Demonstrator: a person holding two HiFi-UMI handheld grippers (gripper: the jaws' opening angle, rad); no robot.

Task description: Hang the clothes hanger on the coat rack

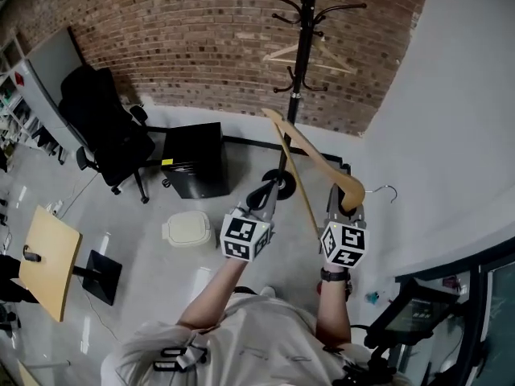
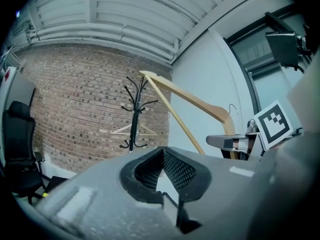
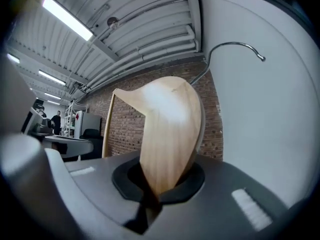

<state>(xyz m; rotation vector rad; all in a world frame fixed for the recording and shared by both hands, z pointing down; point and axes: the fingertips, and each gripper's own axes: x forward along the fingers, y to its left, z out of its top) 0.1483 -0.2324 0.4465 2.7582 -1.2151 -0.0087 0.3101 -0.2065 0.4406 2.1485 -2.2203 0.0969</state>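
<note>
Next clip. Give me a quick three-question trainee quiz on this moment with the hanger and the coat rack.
1. True or false: the left gripper holds the light wooden clothes hanger.
2. What hangs on the black metal coat rack? A a coat; B another pale wooden hanger; C nothing.
3. Does the held hanger touch the rack yet?
Key: 1 false, the right gripper has its fingers shut on it; 2 B; 3 no, they are apart.
</note>
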